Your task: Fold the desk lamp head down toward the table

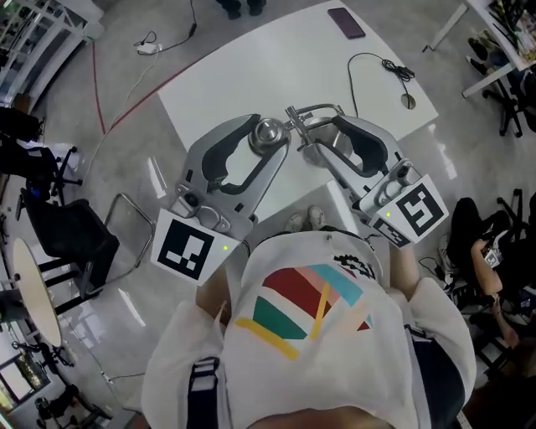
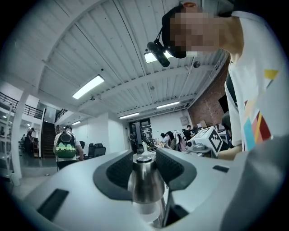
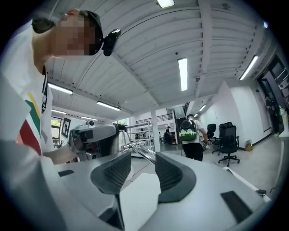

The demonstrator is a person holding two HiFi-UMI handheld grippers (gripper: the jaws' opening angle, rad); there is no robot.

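The desk lamp's chrome head (image 1: 268,129) stands over the near edge of the white table (image 1: 276,63). My left gripper (image 1: 270,139) is shut on it, one jaw on each side. In the left gripper view the shiny bell-shaped lamp head (image 2: 145,182) fills the gap of the left gripper (image 2: 144,159) and touches both pads. The lamp's chrome arm (image 1: 315,110) runs right from the head. My right gripper (image 1: 323,137) stands open just beside that arm. In the right gripper view the arm's rods (image 3: 137,149) lie ahead of the right gripper (image 3: 142,159), with nothing between its pads.
A dark phone (image 1: 346,23) lies at the table's far edge, and a black cord with a switch (image 1: 407,100) trails at the right. A black chair (image 1: 71,230) stands at the left and a red cable (image 1: 126,113) crosses the floor. A person with a green backpack (image 3: 194,135) stands farther off.
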